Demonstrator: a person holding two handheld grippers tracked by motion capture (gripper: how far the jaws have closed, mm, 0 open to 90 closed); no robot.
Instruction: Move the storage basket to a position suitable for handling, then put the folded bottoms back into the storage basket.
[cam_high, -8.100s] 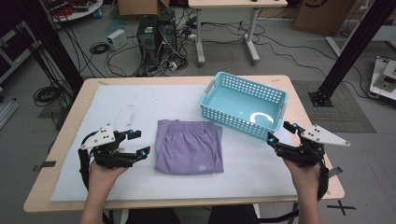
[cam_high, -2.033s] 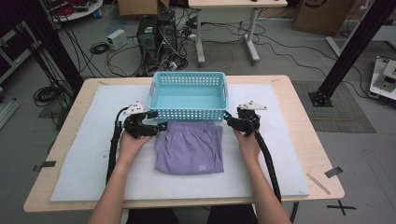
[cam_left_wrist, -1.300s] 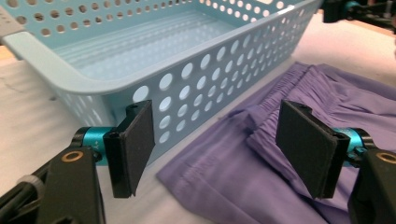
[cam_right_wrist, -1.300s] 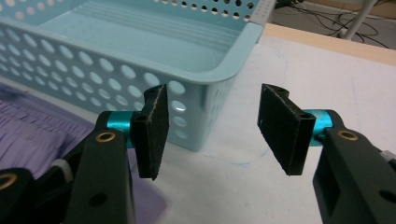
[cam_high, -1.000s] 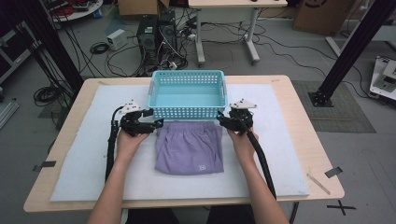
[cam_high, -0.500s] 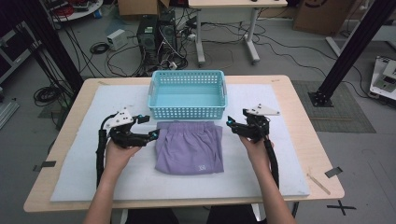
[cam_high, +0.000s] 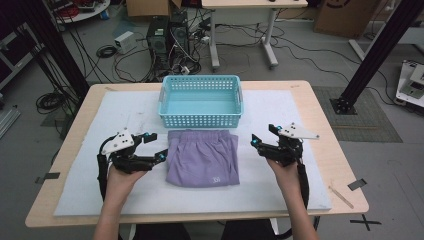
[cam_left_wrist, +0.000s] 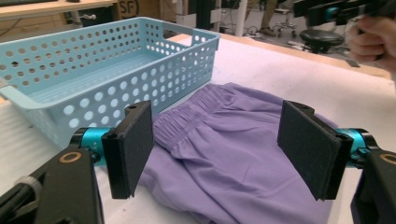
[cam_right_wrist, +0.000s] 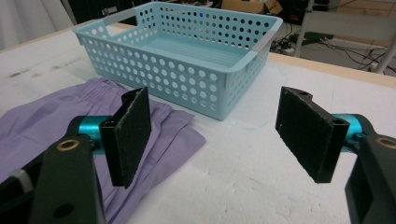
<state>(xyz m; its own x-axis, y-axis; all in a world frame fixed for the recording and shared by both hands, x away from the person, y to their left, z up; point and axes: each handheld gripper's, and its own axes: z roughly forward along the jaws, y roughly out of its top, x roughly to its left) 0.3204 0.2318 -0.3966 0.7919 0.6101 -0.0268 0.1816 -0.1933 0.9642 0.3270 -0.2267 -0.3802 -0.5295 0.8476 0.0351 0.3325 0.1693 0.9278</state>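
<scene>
A light blue perforated basket (cam_high: 201, 101) stands empty at the back middle of the table, also seen as the basket (cam_left_wrist: 93, 70) and the basket (cam_right_wrist: 187, 51). Just in front of it lie folded purple shorts (cam_high: 202, 156). My left gripper (cam_high: 157, 146) hovers open at the shorts' left edge, and the shorts (cam_left_wrist: 233, 154) lie beyond its jaws. My right gripper (cam_high: 262, 135) is to the right of the shorts, apart from them. Its jaws have just been opening, and the right gripper (cam_right_wrist: 219, 135) has nothing between them. The shorts (cam_right_wrist: 46, 126) lie to its left.
A white mat (cam_high: 280, 195) covers the wooden table (cam_high: 330, 150). The other hand (cam_left_wrist: 373, 37) with its gripper shows at the upper right of the left gripper view. Cables and a computer case (cam_high: 162, 30) sit on the floor behind the table.
Both hands have let go of the basket's sides and pulled back toward the near edge, spreading to either side of the shorts. The basket stays at the back middle.
</scene>
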